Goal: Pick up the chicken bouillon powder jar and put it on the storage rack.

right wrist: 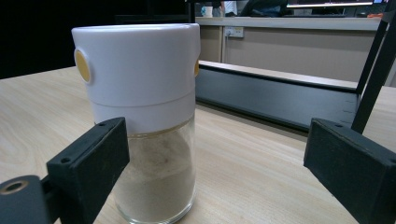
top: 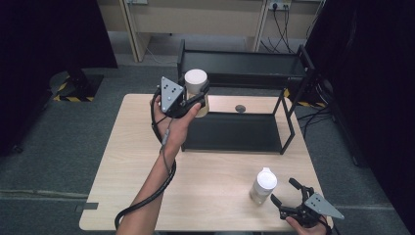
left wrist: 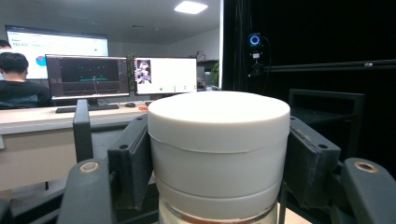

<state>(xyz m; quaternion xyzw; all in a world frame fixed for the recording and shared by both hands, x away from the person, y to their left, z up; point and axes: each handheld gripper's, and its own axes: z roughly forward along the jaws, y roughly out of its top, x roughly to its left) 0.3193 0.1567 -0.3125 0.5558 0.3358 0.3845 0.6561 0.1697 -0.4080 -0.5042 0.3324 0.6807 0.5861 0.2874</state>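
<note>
A glass jar with a white cap (top: 196,85) is held up in the air by my left gripper (top: 195,96), level with the left end of the black rack's upper shelf (top: 244,66). In the left gripper view the white cap (left wrist: 218,140) sits clamped between both jaws. A second jar (top: 263,186) with a white lid and pale powder stands upright on the table (top: 215,196) at the front right. My right gripper (top: 286,192) is open just right of it; in the right gripper view that jar (right wrist: 144,116) stands near the left jaw, untouched.
The black two-tier rack (top: 235,132) takes up the back middle of the table, with a small grey disc (top: 240,108) on the tabletop behind its lower tray. Desks and lit monitors (left wrist: 126,77) lie beyond the rack. Bare wood stretches across the front left.
</note>
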